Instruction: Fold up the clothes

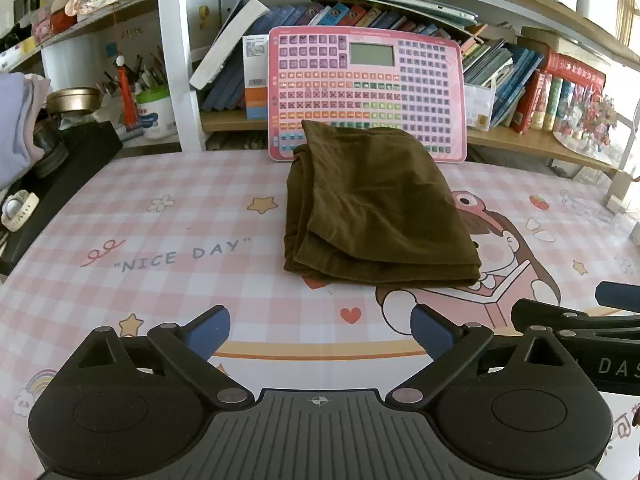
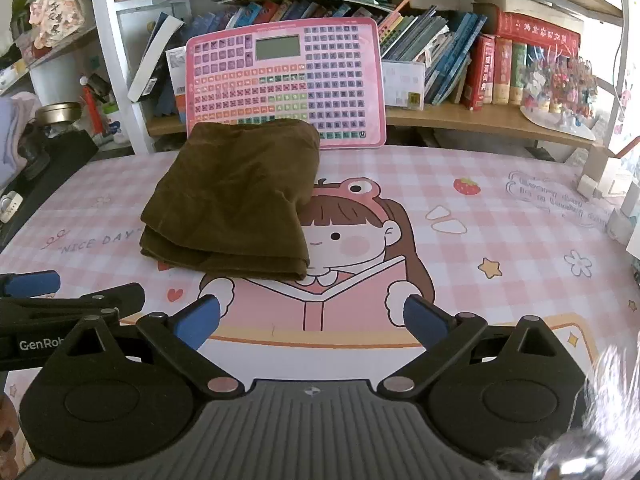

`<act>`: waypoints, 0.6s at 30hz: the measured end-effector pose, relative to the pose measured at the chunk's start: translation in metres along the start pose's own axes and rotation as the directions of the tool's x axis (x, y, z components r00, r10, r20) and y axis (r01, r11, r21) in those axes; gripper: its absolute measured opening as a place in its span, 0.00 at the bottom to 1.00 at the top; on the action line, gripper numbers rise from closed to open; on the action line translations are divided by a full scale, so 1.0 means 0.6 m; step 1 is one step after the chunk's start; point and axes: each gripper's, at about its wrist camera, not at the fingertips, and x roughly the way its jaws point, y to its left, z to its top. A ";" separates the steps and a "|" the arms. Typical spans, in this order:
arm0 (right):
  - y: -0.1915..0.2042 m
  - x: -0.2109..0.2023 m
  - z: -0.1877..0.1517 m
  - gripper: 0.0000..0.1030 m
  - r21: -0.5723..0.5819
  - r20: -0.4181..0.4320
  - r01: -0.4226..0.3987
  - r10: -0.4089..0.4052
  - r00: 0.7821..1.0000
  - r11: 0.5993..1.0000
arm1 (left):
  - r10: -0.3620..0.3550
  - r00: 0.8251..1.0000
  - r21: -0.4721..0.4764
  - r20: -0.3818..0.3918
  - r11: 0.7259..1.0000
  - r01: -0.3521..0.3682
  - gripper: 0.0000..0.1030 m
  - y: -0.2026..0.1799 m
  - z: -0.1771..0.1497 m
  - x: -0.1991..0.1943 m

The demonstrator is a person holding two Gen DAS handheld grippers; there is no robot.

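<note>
An olive-brown garment [image 1: 372,204] lies folded into a thick rectangle on the pink checked table mat [image 1: 168,240], its far edge touching a pink keyboard toy. In the right wrist view the same garment [image 2: 236,200] sits left of centre. My left gripper [image 1: 320,332] hovers open near the table's front edge, well short of the cloth, nothing between its blue pads. My right gripper [image 2: 312,320] is also open and empty, nearer the front edge than the garment and to its right. Each gripper shows at the edge of the other's view.
A pink keyboard toy [image 1: 366,92] leans upright against the bookshelf behind the garment. Books [image 2: 480,68] fill the shelf. A black stand with a watch [image 1: 16,208] and jars occupies the left edge. Small white boxes [image 2: 624,208] sit at the far right.
</note>
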 end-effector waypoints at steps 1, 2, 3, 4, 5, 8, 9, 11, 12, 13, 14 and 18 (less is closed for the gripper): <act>0.000 0.000 0.000 0.96 -0.001 0.000 0.001 -0.001 1.000 1.000 | 0.000 1.000 0.000 0.000 1.000 0.000 0.96 0.000 0.000 0.000; 0.001 0.000 0.000 0.96 -0.001 0.000 0.001 -0.001 1.000 1.000 | 0.001 1.000 -0.001 0.001 1.000 -0.001 0.96 0.000 0.000 0.000; 0.001 0.000 0.000 0.96 -0.002 0.000 0.001 -0.001 1.000 1.000 | 0.002 1.000 -0.002 0.002 1.000 -0.002 0.96 0.000 0.000 -0.001; 0.001 0.000 0.001 0.96 -0.002 0.000 0.001 -0.001 1.000 1.000 | 0.003 1.000 -0.003 0.004 1.000 -0.003 0.96 0.001 0.000 -0.001; 0.001 0.000 0.001 0.96 -0.003 0.000 0.001 -0.001 1.000 1.000 | 0.003 1.000 -0.003 0.004 1.000 -0.003 0.96 0.001 0.000 -0.001; 0.001 0.000 0.001 0.96 -0.004 0.001 0.001 -0.001 1.000 1.000 | 0.004 1.000 -0.003 0.005 1.000 -0.004 0.96 0.001 -0.001 -0.001; 0.000 0.000 0.001 0.96 -0.004 0.001 0.001 -0.001 1.000 1.000 | 0.004 1.000 -0.003 0.005 1.000 -0.004 0.96 0.001 -0.001 -0.002; 0.000 -0.001 0.001 0.96 -0.004 0.003 0.003 -0.003 1.000 1.000 | 0.003 1.000 -0.002 0.005 1.000 -0.003 0.96 0.000 -0.002 -0.003; 0.000 -0.001 0.000 0.96 -0.004 0.004 0.004 -0.004 1.000 1.000 | 0.003 1.000 -0.001 0.005 1.000 -0.003 0.96 0.000 -0.002 -0.003; 0.000 -0.002 0.000 0.96 -0.004 0.004 0.005 -0.005 1.000 1.000 | 0.003 1.000 -0.001 0.005 1.000 -0.003 0.96 0.000 -0.002 -0.003; 0.000 -0.002 0.000 0.96 -0.004 0.005 0.005 -0.005 1.000 1.000 | 0.003 1.000 -0.001 0.005 1.000 -0.003 0.96 0.001 -0.002 -0.004; 0.000 -0.003 0.000 0.96 -0.002 0.005 0.004 -0.004 1.000 1.000 | 0.003 1.000 -0.001 0.006 1.000 -0.003 0.96 0.001 -0.001 -0.004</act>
